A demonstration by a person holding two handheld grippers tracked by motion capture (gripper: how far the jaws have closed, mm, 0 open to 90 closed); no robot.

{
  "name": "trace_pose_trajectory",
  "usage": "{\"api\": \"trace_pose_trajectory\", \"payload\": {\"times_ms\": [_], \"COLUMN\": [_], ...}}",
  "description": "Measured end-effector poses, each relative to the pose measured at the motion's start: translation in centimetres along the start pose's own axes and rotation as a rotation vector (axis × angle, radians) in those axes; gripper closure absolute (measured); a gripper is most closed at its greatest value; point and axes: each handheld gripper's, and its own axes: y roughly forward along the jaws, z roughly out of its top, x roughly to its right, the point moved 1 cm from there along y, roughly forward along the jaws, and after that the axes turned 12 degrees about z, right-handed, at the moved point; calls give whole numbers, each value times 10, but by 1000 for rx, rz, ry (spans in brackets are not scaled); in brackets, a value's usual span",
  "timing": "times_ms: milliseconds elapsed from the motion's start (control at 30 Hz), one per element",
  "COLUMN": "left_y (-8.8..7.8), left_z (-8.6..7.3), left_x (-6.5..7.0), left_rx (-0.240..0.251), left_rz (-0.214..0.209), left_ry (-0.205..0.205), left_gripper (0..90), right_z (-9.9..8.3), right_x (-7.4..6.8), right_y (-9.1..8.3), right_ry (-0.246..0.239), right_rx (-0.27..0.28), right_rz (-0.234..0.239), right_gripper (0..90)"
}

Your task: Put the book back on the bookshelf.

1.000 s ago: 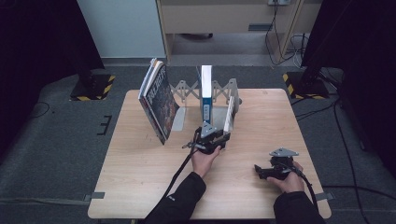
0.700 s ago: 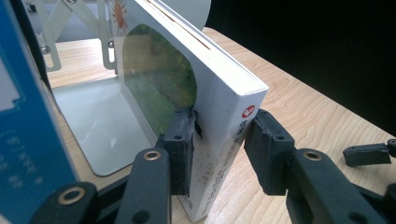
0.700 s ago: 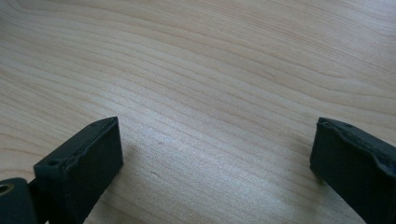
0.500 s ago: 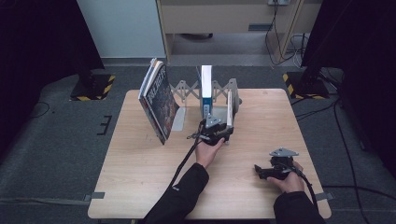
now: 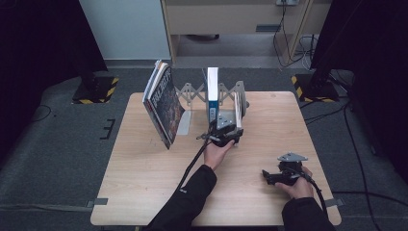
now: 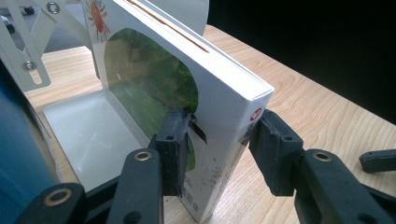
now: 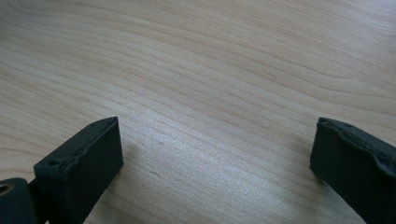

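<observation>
Your left hand-held gripper [image 6: 219, 149]: jaws on both sides of white book [image 6: 210, 93], one on green cover, one near back cover. Both jaws look like they touch book. Book stands upright in white rack [image 5: 192, 94], right in front of your left hand-held gripper. Blue book [image 5: 212, 91] stands just beside it. Leaning book [image 5: 163, 103] sits off to far side of rack. Your right hand-held gripper [image 7: 210, 158]: jaws wide apart, nothing between them, bare desk [image 7: 210, 60] under them.
</observation>
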Motion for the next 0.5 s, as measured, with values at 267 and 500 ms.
{"api": "trace_pose_trajectory", "payload": {"times_ms": [267,500], "left_y": [-18,-15], "left_z": [-2,1], "left_x": [1,-1], "left_rx": [28,32], "left_rz": [-16,-18], "left_ry": [55,35], "left_gripper": [612,650], "right_z": [0,0], "right_x": [0,0], "right_y": [0,0], "right_ry": [0,0], "right_rx": [0,0], "right_rz": [0,0], "right_gripper": [27,27]}}
